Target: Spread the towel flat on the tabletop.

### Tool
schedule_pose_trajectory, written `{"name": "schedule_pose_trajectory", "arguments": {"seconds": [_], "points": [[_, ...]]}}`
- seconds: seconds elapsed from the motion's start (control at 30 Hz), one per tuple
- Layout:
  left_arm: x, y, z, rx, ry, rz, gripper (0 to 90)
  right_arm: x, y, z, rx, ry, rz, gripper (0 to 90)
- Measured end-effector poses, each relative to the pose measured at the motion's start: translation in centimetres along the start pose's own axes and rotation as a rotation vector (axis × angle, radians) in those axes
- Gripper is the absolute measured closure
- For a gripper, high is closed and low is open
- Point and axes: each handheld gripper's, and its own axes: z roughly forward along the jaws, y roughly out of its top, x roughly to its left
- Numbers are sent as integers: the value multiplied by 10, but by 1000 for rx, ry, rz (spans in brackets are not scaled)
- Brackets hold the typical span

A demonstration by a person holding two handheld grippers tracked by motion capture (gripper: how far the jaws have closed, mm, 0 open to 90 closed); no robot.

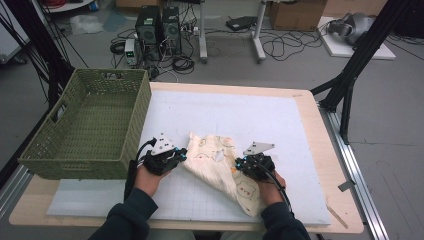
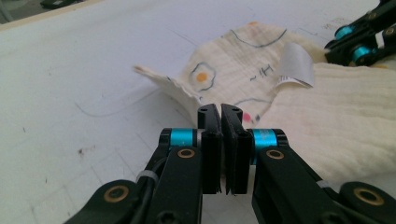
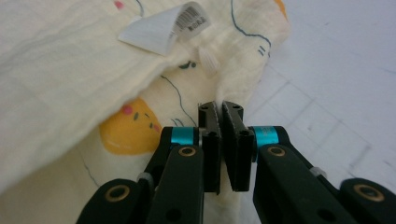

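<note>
A cream cloth (image 1: 215, 160) printed with small pictures lies crumpled on the white grid mat (image 1: 240, 110), near the front. My left gripper (image 1: 184, 154) is at the cloth's left edge. In the left gripper view its jaws (image 2: 220, 112) are shut on a raised fold of the cloth (image 2: 327, 116). My right gripper (image 1: 239, 164) sits on the cloth's right part. In the right gripper view its jaws (image 3: 219, 109) are shut on an edge of the cloth (image 3: 70, 93). A white label (image 3: 163, 25) sticks up from the cloth between the two grippers. The right gripper (image 2: 359, 39) also shows far off in the left gripper view.
A green woven basket (image 1: 75, 160) stands at the table's left, close beside my left hand. The mat covers most of the wooden table (image 1: 320, 130). Behind the table are computer towers (image 1: 150, 25) and cables on the floor, and a black stand (image 1: 350, 75) at the right.
</note>
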Motion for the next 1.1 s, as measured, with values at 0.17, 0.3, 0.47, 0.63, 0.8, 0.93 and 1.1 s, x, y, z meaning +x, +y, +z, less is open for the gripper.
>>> {"name": "schedule_pose_trajectory", "arguments": {"seconds": [0.17, 0.3, 0.47, 0.63, 0.8, 0.93, 1.1], "points": [[-5, -10, -3, 29, -36, -20, 861, -3, -4, -25, -16, -56, -25, 866], [-8, -14, 4, 103, -49, -16, 804, 5, -11, -34, 0, 1, -57, 849], [4, 1, 9, 39, -27, -104, 501, 8, -23, -39, -36, 30, -31, 710], [18, 26, 21, 4, 1, -71, 475, -3, -23, -56, -147, -26, 19, 638], [25, 35, 45, 54, 3, -65, 465, -16, -29, -64, -169, -92, 53, 631], [24, 27, 65, 144, 4, -52, 459, -23, -33, -67, -168, -117, 65, 618], [19, 24, 72, 180, -24, -15, 493, -25, -36, -67, -165, -120, 74, 608]]}}
